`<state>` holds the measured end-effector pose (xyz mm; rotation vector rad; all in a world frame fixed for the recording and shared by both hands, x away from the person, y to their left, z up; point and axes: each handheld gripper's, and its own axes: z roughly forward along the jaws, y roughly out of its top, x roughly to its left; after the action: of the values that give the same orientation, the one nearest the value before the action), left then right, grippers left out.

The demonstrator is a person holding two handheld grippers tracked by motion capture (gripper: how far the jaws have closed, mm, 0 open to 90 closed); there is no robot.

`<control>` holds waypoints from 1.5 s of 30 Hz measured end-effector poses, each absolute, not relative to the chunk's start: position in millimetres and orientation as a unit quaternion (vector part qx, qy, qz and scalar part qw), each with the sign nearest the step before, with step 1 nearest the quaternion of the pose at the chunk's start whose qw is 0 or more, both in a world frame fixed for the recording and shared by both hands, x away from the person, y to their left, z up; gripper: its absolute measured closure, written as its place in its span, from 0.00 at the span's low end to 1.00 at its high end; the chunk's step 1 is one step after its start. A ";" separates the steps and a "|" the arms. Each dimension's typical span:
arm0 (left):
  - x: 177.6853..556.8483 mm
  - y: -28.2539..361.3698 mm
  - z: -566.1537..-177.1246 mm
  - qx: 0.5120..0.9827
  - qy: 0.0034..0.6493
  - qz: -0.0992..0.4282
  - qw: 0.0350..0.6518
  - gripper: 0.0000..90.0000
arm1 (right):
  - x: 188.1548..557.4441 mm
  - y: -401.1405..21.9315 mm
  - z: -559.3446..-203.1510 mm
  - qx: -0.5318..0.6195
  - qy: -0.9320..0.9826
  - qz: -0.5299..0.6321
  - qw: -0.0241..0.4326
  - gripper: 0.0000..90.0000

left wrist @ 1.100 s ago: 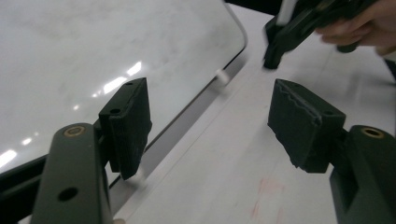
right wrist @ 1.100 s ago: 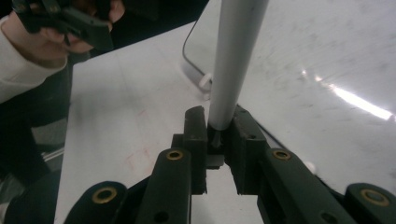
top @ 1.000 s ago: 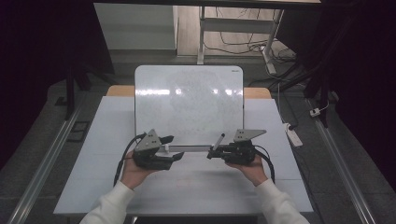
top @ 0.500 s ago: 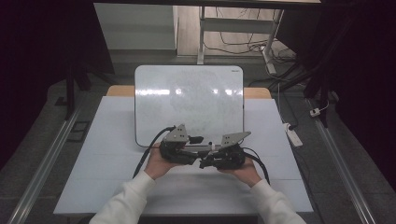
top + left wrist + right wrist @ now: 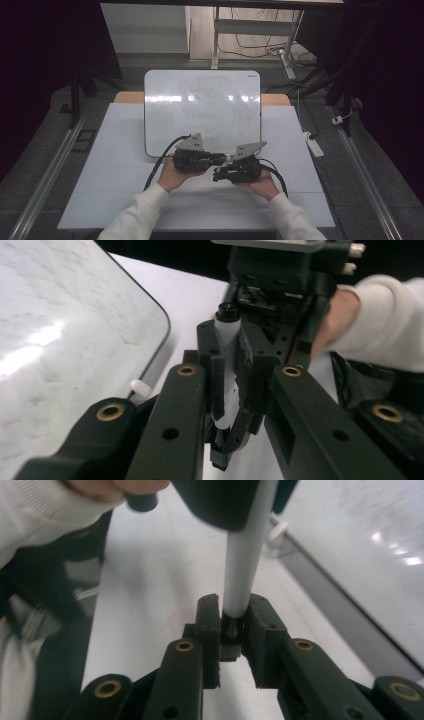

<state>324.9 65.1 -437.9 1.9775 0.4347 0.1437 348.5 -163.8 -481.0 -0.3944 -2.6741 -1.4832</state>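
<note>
Both hands have drawn together since a second ago, when the grippers sat well apart at the near edge of the whiteboard (image 5: 202, 112) — now the left gripper (image 5: 216, 159) and the right gripper (image 5: 221, 173) meet nose to nose over the table (image 5: 100, 170), just in front of that edge.

Between them runs a white marker (image 5: 226, 370). In the left gripper view the jaws have just been closing and now clamp the marker's white barrel, its dark end pointing toward the other hand. In the right gripper view the jaws have just been opening a little; the pads stand close on either side of the marker's dark tip end (image 5: 231, 630), and whether they press it I cannot tell.

By the look of it, the step in hand is a handover or an uncapping — the marker passing to the left gripper's hold. The next move likely calls for the left grip to hold firm while the right hand draws straight back along the barrel's line, without twisting the marker askew.
</note>
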 end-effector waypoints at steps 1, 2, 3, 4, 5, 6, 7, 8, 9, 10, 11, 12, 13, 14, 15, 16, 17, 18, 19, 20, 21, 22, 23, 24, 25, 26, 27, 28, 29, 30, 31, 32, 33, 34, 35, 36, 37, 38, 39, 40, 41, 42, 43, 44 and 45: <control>324.4 67.1 -437.0 0.825 0.188 0.068 0.529 0.90 | 346.1 -164.5 -479.4 -0.137 -0.861 -0.490 0.016 0.73; 324.4 69.3 -436.5 0.821 0.195 0.072 0.532 0.91 | 342.5 -165.2 -477.3 -0.150 -0.852 -0.502 -0.008 0.67; 324.6 71.3 -436.3 0.816 0.204 0.077 0.535 0.91 | 337.8 -165.5 -475.3 -0.165 -0.844 -0.510 -0.036 0.64; 324.7 72.9 -436.2 0.813 0.214 0.083 0.536 0.91 | 331.2 -165.5 -473.0 -0.180 -0.834 -0.516 -0.077 0.64; 324.9 74.2 -436.4 0.808 0.224 0.087 0.538 0.91 | 324.7 -164.8 -471.3 -0.192 -0.824 -0.521 -0.115 0.63; 325.2 75.4 -436.8 0.803 0.233 0.091 0.541 0.91 | 318.7 -163.2 -470.0 -0.202 -0.816 -0.522 -0.144 0.63; 325.6 76.3 -437.5 0.797 0.245 0.095 0.544 0.91 | 313.2 -160.7 -469.6 -0.210 -0.809 -0.524 -0.163 0.62; 325.8 76.9 -437.8 0.795 0.249 0.096 0.545 0.90 | 307.8 -157.2 -469.4 -0.216 -0.805 -0.521 -0.182 0.62; 325.6 76.9 -438.0 0.792 0.256 0.099 0.546 0.91 | 305.3 -154.7 -469.8 -0.216 -0.803 -0.520 -0.192 0.62; 325.1 76.9 -437.8 0.790 0.259 0.101 0.547 0.90 | 302.4 -151.7 -470.4 -0.216 -0.801 -0.518 -0.211 0.62; 324.4 76.8 -437.3 0.788 0.261 0.104 0.548 0.90 | 300.2 -149.4 -470.8 -0.217 -0.798 -0.515 -0.227 0.63; 323.7 76.6 -436.8 0.786 0.263 0.105 0.550 0.90 | 299.3 -147.2 -471.3 -0.219 -0.794 -0.518 -0.232 0.65; 323.1 76.2 -436.3 0.784 0.264 0.106 0.552 0.90 | 299.1 -145.4 -471.5 -0.221 -0.792 -0.518 -0.235 0.66; 322.4 75.7 -435.9 0.783 0.266 0.108 0.552 0.90 | 298.8 -143.5 -471.6 -0.226 -0.789 -0.517 -0.241 0.68; 321.9 75.1 -435.8 0.781 0.268 0.109 0.553 0.90 | 298.8 -141.9 -471.5 -0.230 -0.787 -0.518 -0.246 0.70; 321.4 74.4 -435.9 0.779 0.270 0.109 0.555 0.90 | 298.8 -140.9 -471.2 -0.233 -0.784 -0.519 -0.248 0.73; 320.9 73.6 -436.1 0.777 0.271 0.110 0.557 0.90 | 298.7 -139.9 -470.7 -0.236 -0.781 -0.520 -0.253 0.77; 320.4 72.9 -436.3 0.776 0.274 0.112 0.557 0.90 | 299.1 -138.8 -470.2 -0.238 -0.779 -0.520 -0.255 0.79; 320.0 72.0 -436.8 0.775 0.275 0.113 0.558 0.90 | 299.2 -137.8 -469.3 -0.240 -0.780 -0.517 -0.256 0.81; 319.9 71.1 -437.4 0.774 0.277 0.113 0.558 0.90 | 299.6 -137.0 -468.9 -0.240 -0.779 -0.520 -0.256 0.83; 319.8 70.4 -438.1 0.773 0.280 0.113 0.558 0.90 | 299.6 -135.8 -468.5 -0.242 -0.778 -0.519 -0.257 0.83; 319.8 70.0 -438.7 0.772 0.283 0.113 0.558 0.90 | 299.9 -134.9 -468.2 -0.245 -0.779 -0.516 -0.260 0.84; 320.0 70.3 -439.1 0.772 0.285 0.111 0.558 0.90 | 300.5 -134.4 -468.1 -0.251 -0.778 -0.514 -0.260 0.85; 320.4 71.0 -439.3 0.771 0.286 0.106 0.559 0.90 | 301.6 -135.0 -468.1 -0.255 -0.777 -0.513 -0.261 0.87; 320.8 71.9 -439.6 0.770 0.289 0.102 0.561 0.90 | 302.5 -136.1 -467.8 -0.259 -0.776 -0.513 -0.260 0.89; 321.1 72.4 -439.9 0.768 0.290 0.099 0.562 0.90 | 303.5 -137.2 -467.1 -0.262 -0.776 -0.512 -0.259 0.89; 321.2 72.9 -440.1 0.766 0.291 0.096 0.565 0.90 | 304.1 -138.0 -466.3 -0.260 -0.778 -0.510 -0.259 0.89; 321.1 73.2 -440.1 0.765 0.291 0.094 0.567 0.90 | 303.9 -138.3 -465.7 -0.257 -0.779 -0.508 -0.262 0.90; 320.9 73.4 -440.1 0.765 0.291 0.094 0.568 0.89 | 303.5 -138.5 -465.0 -0.255 -0.780 -0.506 -0.265 0.90; 320.9 73.7 -439.8 0.765 0.290 0.092 0.568 0.86 | 303.5 -138.7 -464.5 -0.253 -0.781 -0.505 -0.267 0.90; 320.8 74.9 -439.1 0.766 0.289 0.093 0.567 0.78 | 303.9 -139.6 -463.5 -0.251 -0.781 -0.504 -0.270 0.90; 319.9 77.4 -437.8 0.767 0.290 0.099 0.564 0.69 | 304.6 -140.9 -462.1 -0.250 -0.780 -0.505 -0.271 0.90; 318.6 81.4 -436.2 0.767 0.291 0.105 0.562 0.63 | 306.0 -143.0 -459.9 -0.252 -0.779 -0.505 -0.275 0.90; 317.1 86.4 -434.5 0.769 0.292 0.109 0.559 0.59 | 308.2 -146.1 -456.9 -0.255 -0.776 -0.506 -0.277 0.90; 315.1 92.3 -433.2 0.771 0.293 0.116 0.553 0.55 | 311.3 -150.4 -452.8 -0.261 -0.772 -0.509 -0.279 0.90; 312.6 98.6 -432.2 0.774 0.295 0.125 0.546 0.52 | 315.2 -155.2 -447.8 -0.269 -0.769 -0.510 -0.277 0.90; 309.8 105.0 -432.1 0.777 0.298 0.133 0.538 0.50 | 319.9 -160.0 -442.2 -0.277 -0.766 -0.510 -0.276 0.90; 306.9 111.5 -432.7 0.781 0.300 0.140 0.529 0.49 | 325.1 -165.0 -436.2 -0.286 -0.763 -0.511 -0.273 0.90; 303.9 117.5 -434.2 0.785 0.304 0.146 0.520 0.47 | 330.5 -170.0 -430.3 -0.297 -0.759 -0.514 -0.268 0.90; 300.7 123.6 -436.5 0.789 0.308 0.152 0.509 0.46 | 336.3 -174.9 -424.5 -0.304 -0.752 -0.521 -0.265 0.90; 297.3 129.5 -439.6 0.793 0.312 0.155 0.499 0.45 | 342.2 -178.7 -418.7 -0.312 -0.747 -0.524 -0.264 0.90; 294.0 135.2 -443.1 0.797 0.317 0.156 0.489 0.43 | 348.6 -181.5 -413.2 -0.319 -0.745 -0.522 -0.265 0.90; 290.4 141.1 -446.8 0.800 0.322 0.157 0.481 0.43 | 355.2 -183.7 -408.4 -0.325 -0.742 -0.522 -0.266 0.90; 286.6 147.0 -450.6 0.801 0.327 0.157 0.475 0.42 | 362.2 -185.4 -403.9 -0.332 -0.740 -0.519 -0.268 0.90; 283.1 153.1 -453.9 0.803 0.331 0.156 0.470 0.42 | 369.7 -187.1 -399.9 -0.339 -0.739 -0.517 -0.267 0.90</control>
<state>283.1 153.1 -453.9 1.9678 0.8103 0.3820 369.7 -187.1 -399.9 -1.2956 -2.8239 -1.9768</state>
